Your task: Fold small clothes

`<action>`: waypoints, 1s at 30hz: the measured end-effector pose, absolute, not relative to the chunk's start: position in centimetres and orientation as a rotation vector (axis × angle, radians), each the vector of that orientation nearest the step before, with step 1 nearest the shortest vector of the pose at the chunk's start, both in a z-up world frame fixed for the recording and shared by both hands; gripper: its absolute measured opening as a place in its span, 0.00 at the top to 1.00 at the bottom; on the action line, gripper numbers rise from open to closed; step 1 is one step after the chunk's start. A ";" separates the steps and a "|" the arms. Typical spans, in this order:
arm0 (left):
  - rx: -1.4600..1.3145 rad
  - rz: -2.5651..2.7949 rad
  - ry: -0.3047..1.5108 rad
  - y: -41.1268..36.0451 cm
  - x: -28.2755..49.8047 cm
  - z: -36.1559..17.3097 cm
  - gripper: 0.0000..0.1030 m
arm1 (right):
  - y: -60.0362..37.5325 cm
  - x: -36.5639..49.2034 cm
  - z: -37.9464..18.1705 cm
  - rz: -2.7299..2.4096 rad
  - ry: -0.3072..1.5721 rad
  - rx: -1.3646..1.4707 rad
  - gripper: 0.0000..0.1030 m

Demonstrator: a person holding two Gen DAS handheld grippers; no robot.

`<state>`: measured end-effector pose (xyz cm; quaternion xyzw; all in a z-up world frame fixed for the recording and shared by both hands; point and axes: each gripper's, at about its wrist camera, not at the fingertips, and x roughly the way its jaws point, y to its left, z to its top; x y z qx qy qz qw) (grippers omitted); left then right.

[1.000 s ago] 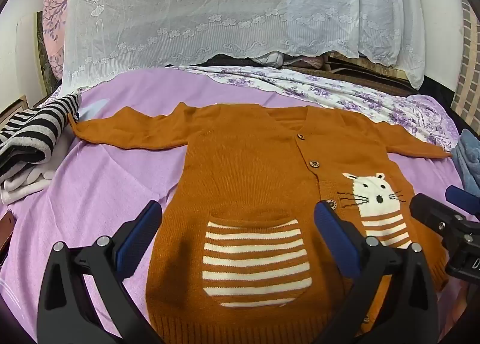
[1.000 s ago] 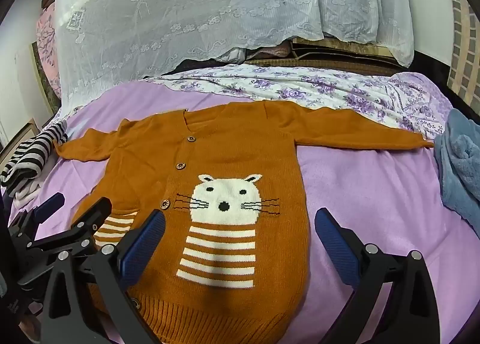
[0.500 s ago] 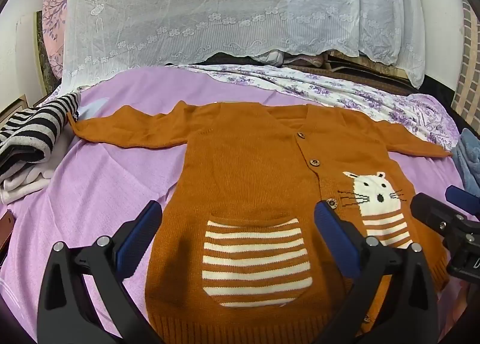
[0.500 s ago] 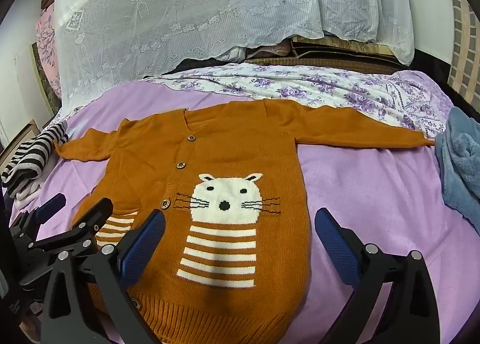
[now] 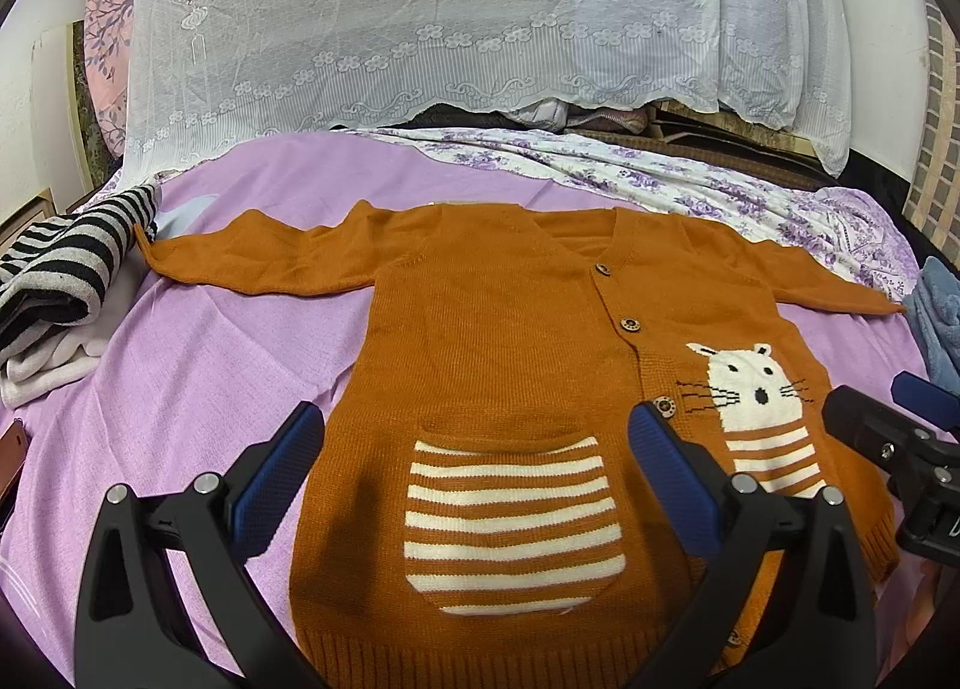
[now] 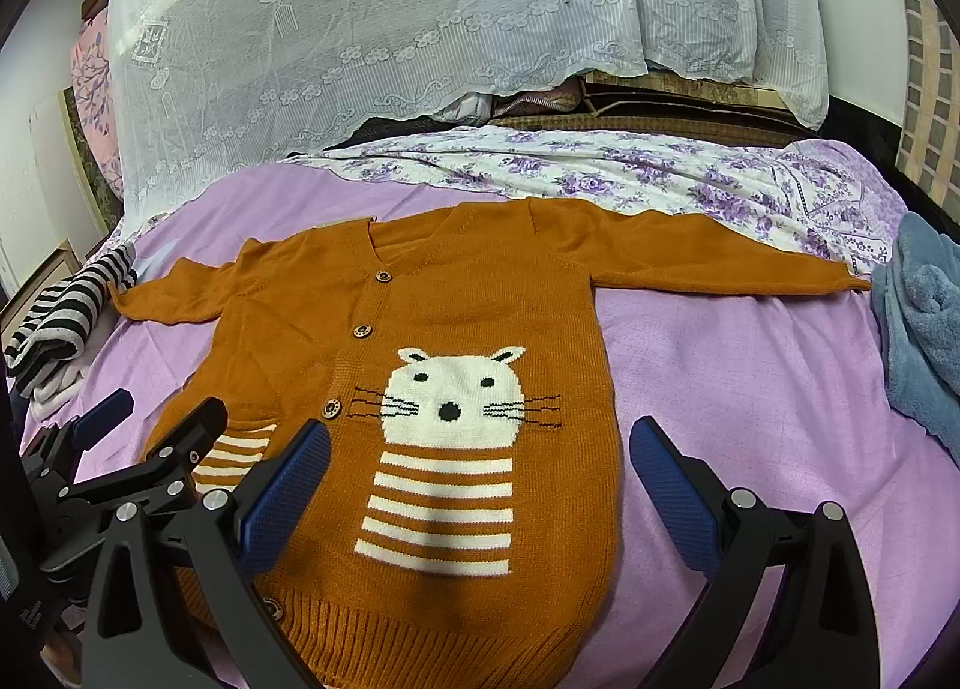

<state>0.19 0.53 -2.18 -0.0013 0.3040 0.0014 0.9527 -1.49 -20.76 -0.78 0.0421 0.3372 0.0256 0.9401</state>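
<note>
Left wrist view is showing my left gripper (image 5: 474, 449) nearest the lens, fingers spread wide and gripping nothing, hanging over the striped pocket (image 5: 513, 515) at the cardigan's lower edge. I am seeing my right gripper (image 6: 480, 467) likewise spread wide and empty, poised above the cat picture (image 6: 450, 449) and the hem on that side.

Beyond the fingers, the orange cardigan (image 5: 510, 341) is lying flat and face up on the purple bedsheet (image 5: 180, 365), buttoned, with both sleeves stretched straight out to the sides. I am finding no crease or fold in it anywhere.

Farther out, a striped garment (image 5: 66, 269) is sitting bunched near the left sleeve cuff, and a blue towel (image 6: 924, 329) is lying just beside the right cuff. A floral sheet (image 6: 600, 173) and a lace cover (image 6: 390, 29) are lying at the back.

My judgement: the spreading stage is looking complete and the folding itself is not yet begun. Sleeves and body are all remaining to be turned in, and the other garments are appearing unprocessed.
</note>
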 end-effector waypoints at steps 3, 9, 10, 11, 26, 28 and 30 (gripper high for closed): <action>-0.003 0.003 0.618 0.5 0.3 -2.1 0.04 | -20.7 -1.5 -0.8 0.053 0.689 0.086 0.03; -0.003 0.003 0.619 0.5 0.2 -2.1 0.04 | -20.6 -1.5 -0.8 0.053 0.689 0.086 0.03; -0.003 0.003 0.619 0.5 0.3 -2.1 0.04 | -20.6 -1.5 -0.8 0.053 0.689 0.087 0.03; -0.003 0.003 0.619 0.5 0.3 -2.0 0.04 | -20.5 -1.5 -0.8 0.053 0.689 0.087 0.03; -0.021 0.030 0.585 3.5 1.7 0.4 0.04 | -28.1 -0.1 -0.6 0.086 0.600 0.449 0.03; -0.016 0.037 0.587 4.0 2.9 1.6 0.04 | -30.8 1.0 -0.7 0.098 0.608 0.579 0.03; -0.022 0.063 0.589 4.5 4.6 2.1 0.04 | -33.2 1.9 -0.8 0.088 0.616 0.689 0.03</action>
